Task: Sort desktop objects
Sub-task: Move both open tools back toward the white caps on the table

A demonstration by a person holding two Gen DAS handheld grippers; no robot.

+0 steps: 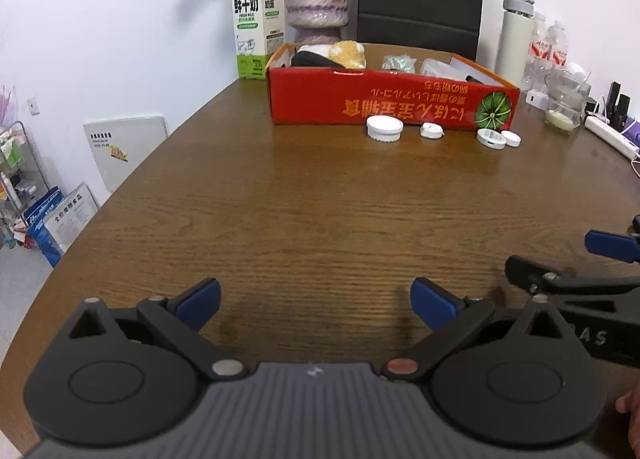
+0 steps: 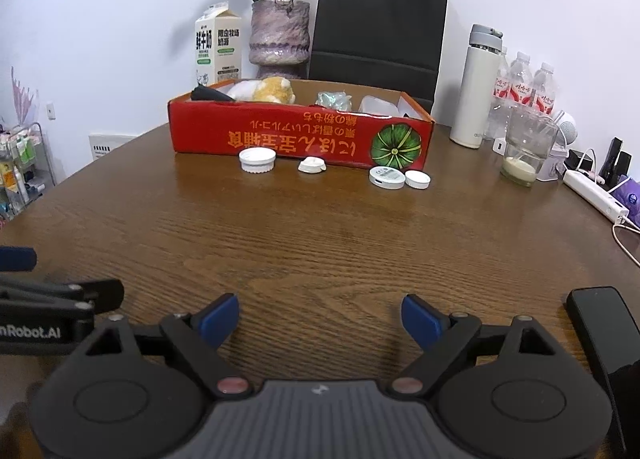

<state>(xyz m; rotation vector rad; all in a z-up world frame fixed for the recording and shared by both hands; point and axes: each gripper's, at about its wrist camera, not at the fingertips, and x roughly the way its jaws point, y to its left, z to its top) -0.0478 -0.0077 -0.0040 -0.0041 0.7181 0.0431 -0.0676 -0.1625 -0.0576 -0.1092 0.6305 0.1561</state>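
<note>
Nearest, the left tongs and the right tongs hang side by side low over the near part of the brown tabletop, each with its blue pads spread wide and nothing between them. A black phone lies just right of the right tongs.

Well beyond both pairs, across a bare stretch of wood, four small white objects lie in a row just in front of the red box: a ribbed white cap on the left, a small flat white piece next, then a round white case touching a small white lid on the right. From the right tongs they lie straight ahead; from the left tongs, ahead and to the right.

The box holds a plush toy and other items. Behind it stand a milk carton, a vase and a black paper bag; a white flask and a glass stand far right.
</note>
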